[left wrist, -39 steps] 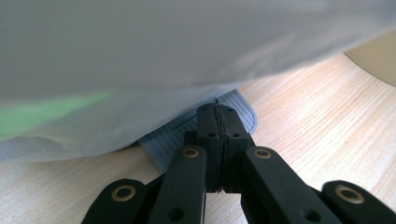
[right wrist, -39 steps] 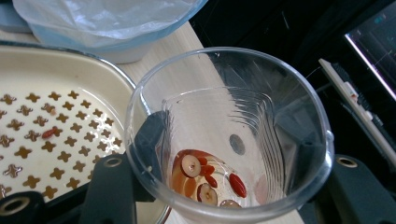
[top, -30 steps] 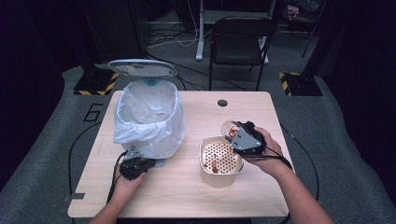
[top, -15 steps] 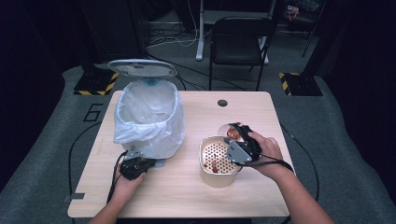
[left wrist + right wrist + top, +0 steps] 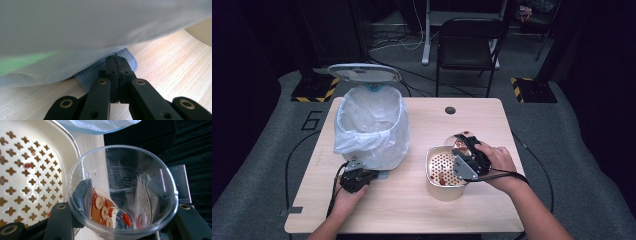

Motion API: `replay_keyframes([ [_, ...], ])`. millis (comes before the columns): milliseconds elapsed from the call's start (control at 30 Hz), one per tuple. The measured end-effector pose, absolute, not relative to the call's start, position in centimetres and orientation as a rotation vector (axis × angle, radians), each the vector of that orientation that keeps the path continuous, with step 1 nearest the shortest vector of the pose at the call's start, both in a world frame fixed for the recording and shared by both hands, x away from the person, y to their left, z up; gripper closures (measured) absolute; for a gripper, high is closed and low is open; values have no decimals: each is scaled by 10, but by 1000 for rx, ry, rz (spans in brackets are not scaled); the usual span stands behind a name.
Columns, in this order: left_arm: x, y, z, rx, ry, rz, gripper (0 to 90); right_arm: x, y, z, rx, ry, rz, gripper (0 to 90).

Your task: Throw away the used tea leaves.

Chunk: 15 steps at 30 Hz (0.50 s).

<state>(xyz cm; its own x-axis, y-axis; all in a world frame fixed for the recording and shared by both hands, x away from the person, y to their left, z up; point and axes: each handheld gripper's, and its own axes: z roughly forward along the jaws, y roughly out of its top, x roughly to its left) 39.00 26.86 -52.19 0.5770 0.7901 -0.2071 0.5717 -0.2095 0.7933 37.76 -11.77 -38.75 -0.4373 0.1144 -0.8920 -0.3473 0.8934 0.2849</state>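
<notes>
We see our right hand-held gripper [image 5: 462, 150] grasping a clear plastic cup [image 5: 122, 195] of red fruit pieces, tilted beside the cream perforated basket [image 5: 443, 172]; our left hand-held gripper [image 5: 357, 177] stays clenched on the counter [image 5: 412, 210].

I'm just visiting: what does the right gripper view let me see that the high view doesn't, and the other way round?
Right gripper view: the inside of the clear cup, with red bits and pale round slices clinging near its bottom, and the cross-shaped holes of the cream basket. High view: the bag-lined bin with its lid up, the left hand-held gripper at the bin's foot, a chair behind. Both: cup, basket, wooden table.
</notes>
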Motion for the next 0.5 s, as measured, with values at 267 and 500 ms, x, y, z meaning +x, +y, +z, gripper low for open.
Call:
replay_keyframes([
  [267, 390, 269, -522, 1898, 1096, 303, 892, 371, -111, -389, -300, 1906, 401, 450],
  [500, 390, 269, -522, 1902, 1095, 303, 891, 365, -105, -394, -424, 1835, 279, 454],
])
